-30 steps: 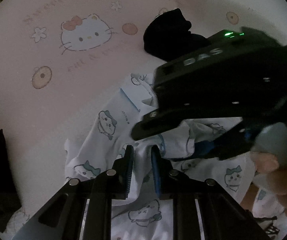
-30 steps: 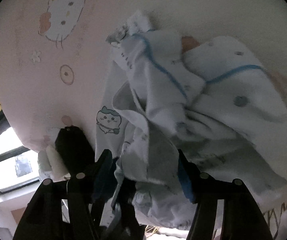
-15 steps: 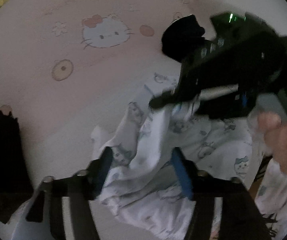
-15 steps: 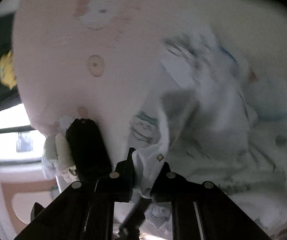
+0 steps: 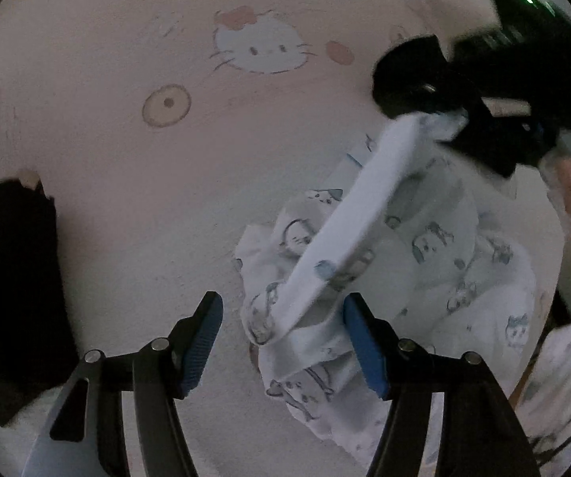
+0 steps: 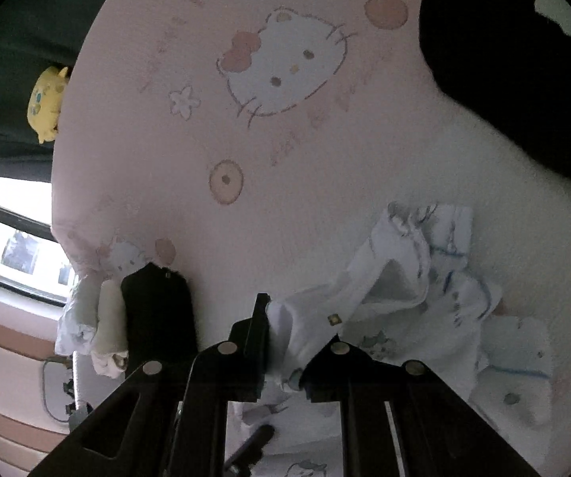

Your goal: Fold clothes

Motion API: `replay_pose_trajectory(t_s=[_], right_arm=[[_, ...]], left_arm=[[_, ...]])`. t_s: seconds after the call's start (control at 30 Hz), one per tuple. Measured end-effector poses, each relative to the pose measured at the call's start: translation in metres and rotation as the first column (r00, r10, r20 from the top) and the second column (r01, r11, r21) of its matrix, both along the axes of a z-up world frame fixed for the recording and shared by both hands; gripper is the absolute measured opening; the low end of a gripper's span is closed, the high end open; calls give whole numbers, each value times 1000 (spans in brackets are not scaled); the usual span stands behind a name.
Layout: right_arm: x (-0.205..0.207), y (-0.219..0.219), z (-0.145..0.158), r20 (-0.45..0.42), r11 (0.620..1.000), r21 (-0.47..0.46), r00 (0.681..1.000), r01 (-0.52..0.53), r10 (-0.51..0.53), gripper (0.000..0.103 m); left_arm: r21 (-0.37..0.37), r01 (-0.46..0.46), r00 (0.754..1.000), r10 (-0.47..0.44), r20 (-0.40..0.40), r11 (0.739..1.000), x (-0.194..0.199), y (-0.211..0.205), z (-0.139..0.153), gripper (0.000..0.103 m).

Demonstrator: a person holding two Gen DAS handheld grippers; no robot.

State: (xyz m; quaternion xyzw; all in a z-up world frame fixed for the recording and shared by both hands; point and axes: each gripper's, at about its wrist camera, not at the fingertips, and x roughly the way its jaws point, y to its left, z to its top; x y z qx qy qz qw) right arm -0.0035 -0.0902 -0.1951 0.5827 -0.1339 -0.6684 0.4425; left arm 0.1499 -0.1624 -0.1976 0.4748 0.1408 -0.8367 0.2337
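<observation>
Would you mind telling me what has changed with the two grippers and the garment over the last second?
The left gripper opened and let go of the white printed garment. The right gripper, open before, shut on a fold of it and lifted it, pulling a strip taut. The pink sheet and the dark clothes stayed put.

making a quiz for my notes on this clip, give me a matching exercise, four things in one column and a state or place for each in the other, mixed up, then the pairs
Things:
1. left gripper
2. right gripper
3. yellow plush toy
4. folded black garment

States or places:
A. past the bed's edge, against a dark backdrop
B. shut on a corner of the white printed garment
C. open, with white fabric between its fingers
D. lying on the pink cat-print sheet near its corner

Pairs: 1-C, 2-B, 3-A, 4-D
</observation>
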Motion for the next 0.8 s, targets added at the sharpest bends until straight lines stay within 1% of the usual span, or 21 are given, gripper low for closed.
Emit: replay_pose_trajectory(t_s=[0.13,0.2,0.33,0.43,0.47,0.5,0.53,0.6,0.63,0.73,0.8], right_arm=[[0,-2,6,-84,999,40,996,16,-12,12],[-1,-2,8,-101,999,45,995,14,-9,12],[-7,3,12,-124,997,70,992,44,-35,12],[-13,12,15,-153,993,93,987,67,-52,12],[-16,15,15,-161,992,103,985,77,-60,12],[-19,19,16,-170,990,113,983,88,-68,12],[-22,22,16,-178,988,123,981,97,-74,12],[-28,30,16,-193,982,145,977,120,-91,12],[-30,35,14,-193,979,155,976,130,-99,12],[-36,48,4,-177,969,185,976,161,-128,12],[-38,54,1,-179,961,204,973,185,-149,11]], left_arm=[[73,-34,999,36,-25,997,-4,-11,-2,61],[94,-41,999,42,-10,995,-11,-15,-6,61],[65,-14,1000,13,21,998,-31,-20,-14,61],[69,-25,999,23,25,997,-35,-20,-17,61],[64,-35,999,34,18,997,-36,-22,-17,57],[60,-45,999,45,10,997,-37,-24,-18,46],[56,-56,998,56,3,997,-39,-25,-18,42],[44,-92,996,92,2,995,-38,-26,-14,41],[35,-94,996,94,-1,995,-38,-23,-12,41],[-11,-91,996,91,1,996,-42,-15,-8,41],[-40,-66,998,67,17,997,-48,-10,-10,42]])
